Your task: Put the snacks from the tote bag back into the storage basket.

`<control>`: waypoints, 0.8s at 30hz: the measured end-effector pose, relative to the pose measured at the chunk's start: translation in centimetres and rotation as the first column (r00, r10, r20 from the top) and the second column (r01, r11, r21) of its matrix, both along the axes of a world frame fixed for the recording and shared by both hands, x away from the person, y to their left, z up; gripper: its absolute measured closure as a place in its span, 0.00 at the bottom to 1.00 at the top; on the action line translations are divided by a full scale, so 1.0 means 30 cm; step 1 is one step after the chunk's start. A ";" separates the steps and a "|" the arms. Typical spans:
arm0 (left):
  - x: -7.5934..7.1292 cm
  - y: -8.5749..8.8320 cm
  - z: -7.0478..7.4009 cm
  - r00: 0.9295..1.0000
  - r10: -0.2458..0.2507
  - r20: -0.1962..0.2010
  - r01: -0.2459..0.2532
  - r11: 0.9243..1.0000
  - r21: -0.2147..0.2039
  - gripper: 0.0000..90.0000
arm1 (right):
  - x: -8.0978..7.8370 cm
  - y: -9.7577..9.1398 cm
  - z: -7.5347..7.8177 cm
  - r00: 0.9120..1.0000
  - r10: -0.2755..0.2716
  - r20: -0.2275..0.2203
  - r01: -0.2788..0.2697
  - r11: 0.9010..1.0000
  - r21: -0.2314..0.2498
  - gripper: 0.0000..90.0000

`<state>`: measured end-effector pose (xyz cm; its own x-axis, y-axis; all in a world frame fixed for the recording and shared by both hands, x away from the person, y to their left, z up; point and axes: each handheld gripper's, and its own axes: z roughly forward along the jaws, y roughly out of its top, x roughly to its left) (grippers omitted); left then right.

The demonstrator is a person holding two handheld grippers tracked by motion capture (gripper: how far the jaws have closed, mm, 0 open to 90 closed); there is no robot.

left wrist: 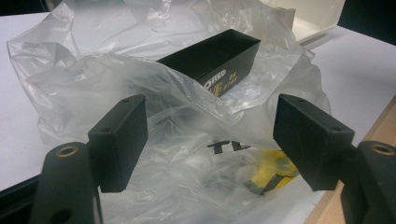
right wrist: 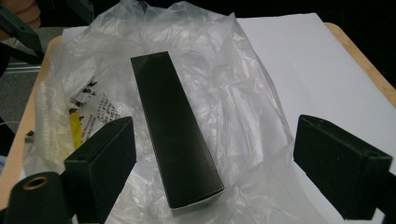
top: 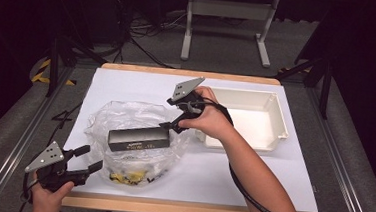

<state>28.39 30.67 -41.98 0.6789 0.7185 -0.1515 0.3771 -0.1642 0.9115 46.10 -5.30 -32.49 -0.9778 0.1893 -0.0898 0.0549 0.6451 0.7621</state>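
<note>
A long black box [top: 138,139] [left wrist: 210,58] [right wrist: 173,130] lies on top of a crumpled clear plastic bag [top: 125,114] [left wrist: 93,70] [right wrist: 233,93] on the white sheet. My right gripper [top: 174,116] [right wrist: 215,140] is at the box's right end and is open: the box's near end lies between the wide jaws without touching either. My left gripper [top: 89,158] [left wrist: 210,116] stands open at the bag's near left edge, with only loose plastic in front of it. Inside the bag I see yellow and black printed packaging [top: 126,177] [left wrist: 273,168] [right wrist: 74,126].
A white plastic tray [top: 275,117] [left wrist: 317,18] sits at the right, just behind my right hand. The wooden front edge of the table [top: 189,209] runs below the bag. Dark floor, cables and a table frame lie beyond the far edge.
</note>
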 end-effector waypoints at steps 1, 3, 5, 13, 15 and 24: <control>0.000 0.000 0.000 1.000 0.000 0.000 0.000 1.000 0.000 0.30 | 0.000 0.000 0.000 1.000 0.000 0.000 0.000 1.000 0.000 0.15; -0.001 0.000 0.001 1.000 0.000 0.002 0.000 1.000 -0.002 0.30 | 0.010 0.018 -0.032 1.000 0.010 0.003 -0.010 1.000 -0.014 0.16; -0.001 0.000 0.001 1.000 -0.001 0.003 0.001 1.000 -0.003 0.30 | 0.015 0.033 -0.058 1.000 0.017 -0.013 -0.017 0.999 -0.032 0.16; 0.000 0.000 0.002 1.000 -0.003 0.004 0.003 1.000 -0.002 0.30 | 0.024 0.074 -0.139 0.998 0.034 -0.061 -0.039 0.996 -0.085 0.14; 0.000 -0.001 0.002 1.000 -0.003 0.004 0.003 1.000 0.000 0.30 | 0.024 0.082 -0.154 0.997 0.029 -0.065 -0.035 0.996 -0.081 0.14; 0.002 -0.003 0.002 1.000 -0.005 0.005 0.005 1.000 -0.001 0.30 | 0.017 0.111 -0.208 0.996 0.048 -0.072 -0.058 0.989 -0.134 0.14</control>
